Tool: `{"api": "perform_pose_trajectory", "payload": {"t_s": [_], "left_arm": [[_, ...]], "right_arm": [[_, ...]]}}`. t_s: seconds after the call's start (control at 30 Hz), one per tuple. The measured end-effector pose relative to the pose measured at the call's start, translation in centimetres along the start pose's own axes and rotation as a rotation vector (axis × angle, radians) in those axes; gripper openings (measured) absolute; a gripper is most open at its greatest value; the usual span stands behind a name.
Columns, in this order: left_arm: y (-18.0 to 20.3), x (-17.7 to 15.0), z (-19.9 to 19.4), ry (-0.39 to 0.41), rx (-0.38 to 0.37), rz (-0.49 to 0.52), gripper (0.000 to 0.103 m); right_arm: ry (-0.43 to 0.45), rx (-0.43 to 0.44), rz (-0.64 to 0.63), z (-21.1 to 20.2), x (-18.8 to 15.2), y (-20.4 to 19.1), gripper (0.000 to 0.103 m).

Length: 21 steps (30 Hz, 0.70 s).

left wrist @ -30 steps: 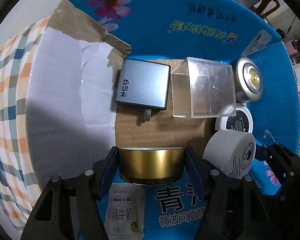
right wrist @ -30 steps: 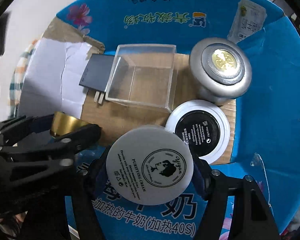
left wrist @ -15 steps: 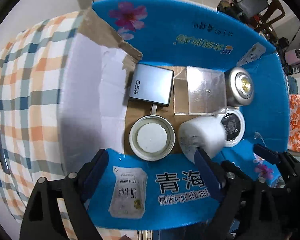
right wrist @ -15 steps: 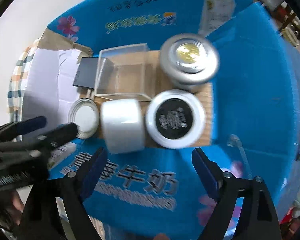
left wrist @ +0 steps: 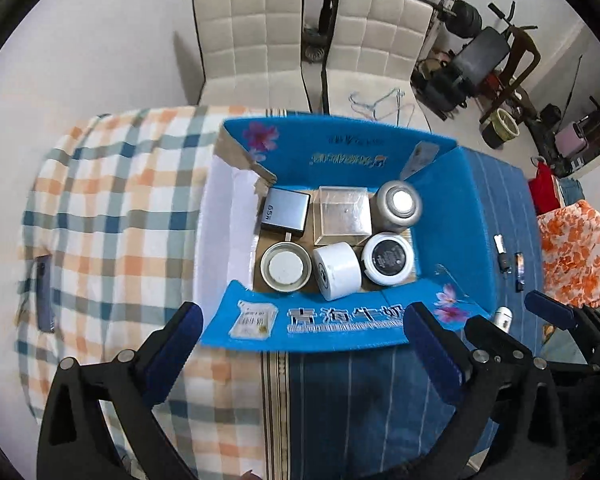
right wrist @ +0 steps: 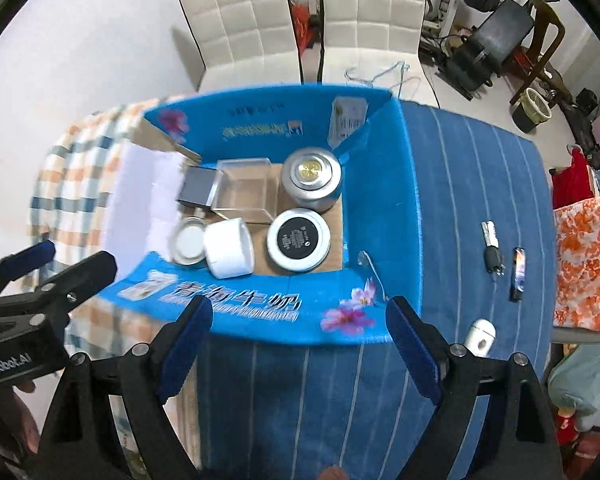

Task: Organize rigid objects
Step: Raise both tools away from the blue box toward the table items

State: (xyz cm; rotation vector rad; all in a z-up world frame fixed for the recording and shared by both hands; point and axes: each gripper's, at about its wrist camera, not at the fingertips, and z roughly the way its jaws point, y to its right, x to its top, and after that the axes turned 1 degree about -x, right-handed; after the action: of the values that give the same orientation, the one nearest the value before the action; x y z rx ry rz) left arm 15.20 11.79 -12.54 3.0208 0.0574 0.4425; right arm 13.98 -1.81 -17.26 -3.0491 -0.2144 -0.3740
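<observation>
Left wrist view: the left gripper (left wrist: pixel 300 340) hangs above the blue carton (left wrist: pixel 452 216), its jaws having just been opening, nothing between them. The gold tin (left wrist: pixel 286 266), base up, sits at 9 o'clock of the white cream jar (left wrist: pixel 337 270), which lies tipped on its side.

Right wrist view: the right gripper (right wrist: pixel 300 332) is spread and empty too. 6 objects pack the carton floor in 2 rows, likely to save room.

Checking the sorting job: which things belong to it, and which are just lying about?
Job:
blue cardboard box
grey square charger
clear plastic cube
silver round tin
white jar on its side
gold-rimmed tin
black-labelled white jar

Lying about:
white upholstered chairs
wire hanger
</observation>
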Motion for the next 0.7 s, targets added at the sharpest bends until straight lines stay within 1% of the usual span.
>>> {"api": "perform_pose_trajectory", "payload": {"t_s": [0.13,0.23,0.37,0.53,0.7], "left_arm": [[0.4,-0.9,-3.6,0.056,0.021,-0.004,0.103],[0.0,-1.6,-6.1,0.115,0.026,-0.030,0.103],[0.3,-2.3,-8.9,0.157,0.037,-0.034,0.103],[1.3,-3.0,-11.1,0.201,0.063,-0.024,0.103],[2.3,-3.2,-11.7,0.216,0.077,-0.016,0.103]], "right_arm": [[0.049,0.015,-0.012,-4.4,-1.5,-0.1,0.091],[0.085,0.028,-0.020,-7.5,-2.4,0.0,0.091],[0.141,0.031,-0.035,-11.2,-3.3,0.1,0.091],[0.184,0.056,-0.050,-14.1,-3.6,0.3,0.091],[0.198,0.082,-0.045,-14.9,-3.6,1.2,0.091]]}}
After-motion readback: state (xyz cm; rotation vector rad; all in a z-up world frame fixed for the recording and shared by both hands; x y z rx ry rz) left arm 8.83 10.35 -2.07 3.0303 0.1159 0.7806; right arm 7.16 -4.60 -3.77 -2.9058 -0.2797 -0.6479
